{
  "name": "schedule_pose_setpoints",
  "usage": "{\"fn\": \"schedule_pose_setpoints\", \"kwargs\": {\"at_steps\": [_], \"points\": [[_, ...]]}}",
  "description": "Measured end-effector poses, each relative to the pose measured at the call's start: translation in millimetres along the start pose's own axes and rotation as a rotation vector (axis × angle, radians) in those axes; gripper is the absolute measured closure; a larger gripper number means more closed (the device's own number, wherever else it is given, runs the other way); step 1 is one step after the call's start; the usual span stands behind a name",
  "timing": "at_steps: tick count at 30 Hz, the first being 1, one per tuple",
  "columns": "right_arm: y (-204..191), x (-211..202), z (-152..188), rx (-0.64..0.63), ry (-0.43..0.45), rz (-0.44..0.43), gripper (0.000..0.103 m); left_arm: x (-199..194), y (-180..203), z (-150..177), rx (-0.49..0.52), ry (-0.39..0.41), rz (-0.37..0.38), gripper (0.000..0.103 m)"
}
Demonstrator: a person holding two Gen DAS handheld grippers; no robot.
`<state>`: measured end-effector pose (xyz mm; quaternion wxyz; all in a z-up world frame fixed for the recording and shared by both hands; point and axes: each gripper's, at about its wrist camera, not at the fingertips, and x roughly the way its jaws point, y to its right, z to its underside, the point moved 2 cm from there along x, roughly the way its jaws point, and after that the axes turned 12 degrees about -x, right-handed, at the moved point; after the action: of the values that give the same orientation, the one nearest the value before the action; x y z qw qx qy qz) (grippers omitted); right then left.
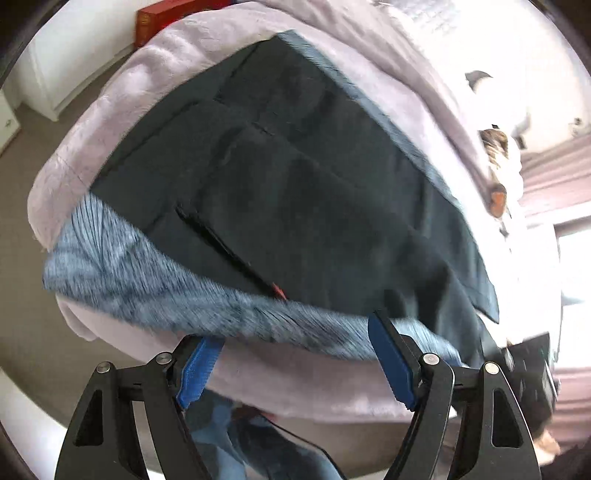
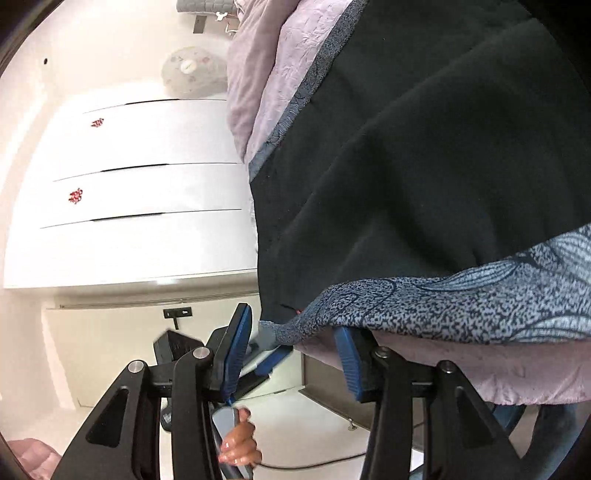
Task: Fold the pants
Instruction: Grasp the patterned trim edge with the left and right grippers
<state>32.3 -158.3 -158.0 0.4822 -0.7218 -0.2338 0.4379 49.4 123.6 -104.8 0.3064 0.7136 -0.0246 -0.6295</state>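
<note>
Here, nearest the lens in the left wrist view, the left hand-held gripper (image 1: pixel 295 354) stands with its jaws apart at the lower middle of the frame, its blue fingers (image 1: pixel 391 363) reaching the edge of the bed (image 1: pixel 288 391) and pressing on nothing. In the right wrist view the right hand-held gripper (image 2: pixel 295 354) sits at the lower middle, jaws half parted; a corner of the blue patterned throw (image 2: pixel 461 306) hangs between them, but whether the pads pinch it cannot be told. A hand (image 2: pixel 240 443) shows at the bottom edge.

Farther out, the pants (image 1: pixel 295 184), dark and matte, lie spread flat on the throw (image 1: pixel 147 273), filling the centre of the left view and the upper right of the right view (image 2: pixel 424 147). Their hem corner reaches the throw's edge just above the right gripper. Beyond them lie the pale lilac bedding (image 1: pixel 177 55), a red box (image 1: pixel 162 22) at upper left, and white drawers (image 2: pixel 147 184) at left in the right view.

The cloth looks soft, light and limp, likely to sag and drag on the throw. The best hold is probably two separate hem or waist corners, pinching pants fabric only, not the throw beneath.
</note>
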Motion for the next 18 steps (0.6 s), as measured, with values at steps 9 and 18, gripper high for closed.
{"fn": "schedule_pose_setpoints", "kwargs": {"at_steps": [9, 18], "points": [[55.2, -44.2, 14.1, 0.157, 0.042, 0.082, 0.053, 22.0, -16.9, -8.3, 0.052, 0.000, -0.154, 0.075], [43.2, -83.1, 2.7, 0.177, 0.150, 0.072, 0.100, -28.2, 30.0, -22.4, 0.167, 0.091, -0.123, 0.081]]}}
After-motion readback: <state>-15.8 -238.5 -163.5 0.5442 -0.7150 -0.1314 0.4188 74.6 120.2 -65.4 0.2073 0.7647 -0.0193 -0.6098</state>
